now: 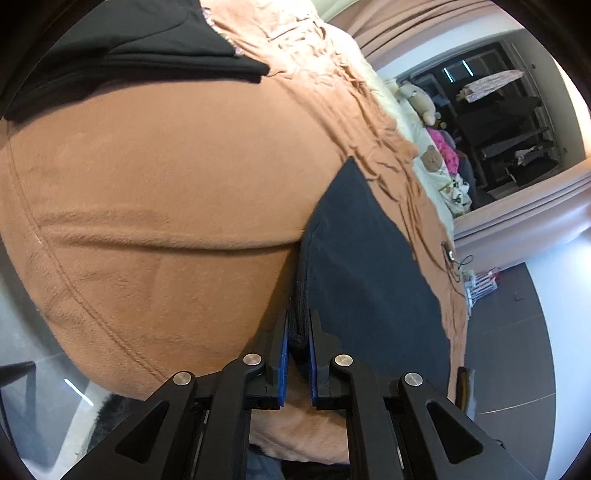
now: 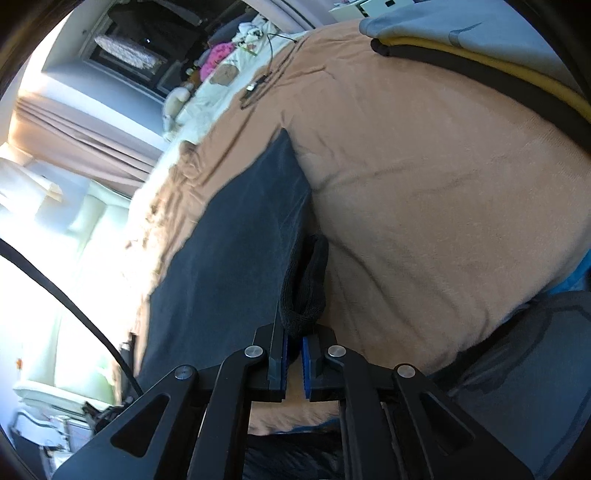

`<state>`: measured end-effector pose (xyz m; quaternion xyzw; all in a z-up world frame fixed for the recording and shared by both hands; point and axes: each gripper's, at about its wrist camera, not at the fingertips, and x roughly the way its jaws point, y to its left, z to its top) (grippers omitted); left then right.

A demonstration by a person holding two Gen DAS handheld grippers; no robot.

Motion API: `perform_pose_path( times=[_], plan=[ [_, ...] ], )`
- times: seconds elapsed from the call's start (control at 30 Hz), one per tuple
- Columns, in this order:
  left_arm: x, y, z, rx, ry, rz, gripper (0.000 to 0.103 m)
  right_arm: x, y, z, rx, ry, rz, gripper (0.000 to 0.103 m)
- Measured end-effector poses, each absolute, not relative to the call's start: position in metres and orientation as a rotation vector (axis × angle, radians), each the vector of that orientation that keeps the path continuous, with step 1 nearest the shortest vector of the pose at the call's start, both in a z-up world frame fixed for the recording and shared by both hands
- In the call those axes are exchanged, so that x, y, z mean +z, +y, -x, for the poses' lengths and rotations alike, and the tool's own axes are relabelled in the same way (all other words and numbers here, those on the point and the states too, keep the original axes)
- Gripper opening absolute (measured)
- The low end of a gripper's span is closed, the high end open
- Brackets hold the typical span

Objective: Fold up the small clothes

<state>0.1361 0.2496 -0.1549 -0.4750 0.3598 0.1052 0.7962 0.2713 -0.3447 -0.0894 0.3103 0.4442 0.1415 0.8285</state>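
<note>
A dark grey garment (image 1: 369,258) lies spread on a bed covered by an orange-brown blanket (image 1: 166,184). My left gripper (image 1: 299,325) is shut on the garment's black ribbed edge, which stands pinched between the blue pads. In the right wrist view the same dark grey garment (image 2: 229,258) stretches away to the upper left. Its black ribbed band (image 2: 304,288) loops down into my right gripper (image 2: 294,334), which is shut on it. Each gripper holds a near corner of the garment just above the blanket.
A black garment (image 1: 129,48) lies at the far upper left of the blanket. A grey piece with a yellow band (image 2: 461,22) lies at the upper right. Plush toys (image 1: 421,99) and a cable (image 2: 266,85) sit near the pillows. Grey fabric (image 2: 535,369) fills the lower right.
</note>
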Motion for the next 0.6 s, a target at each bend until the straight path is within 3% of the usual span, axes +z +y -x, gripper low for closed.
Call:
perform_pose_path(
  times=[0.07,0.13,0.2,0.6],
  plan=[
    [-0.158,0.251,-0.135,0.222,0.778,1.025,0.017,-0.085,-0.346,-0.273,0.272,0.943,-0.640,0.013],
    [-0.161,0.253,-0.133,0.223,0.774,1.029,0.043,-0.076,-0.350,-0.274,0.222,0.921,-0.624,0.030],
    [-0.163,0.256,-0.131,0.219,0.759,1.038,0.051,-0.067,-0.352,-0.272,0.196,0.886,-0.618,0.054],
    [-0.183,0.256,-0.118,0.143,0.758,1.164,0.051,-0.026,-0.269,-0.281,0.325,0.830,-0.395,0.056]
  ],
)
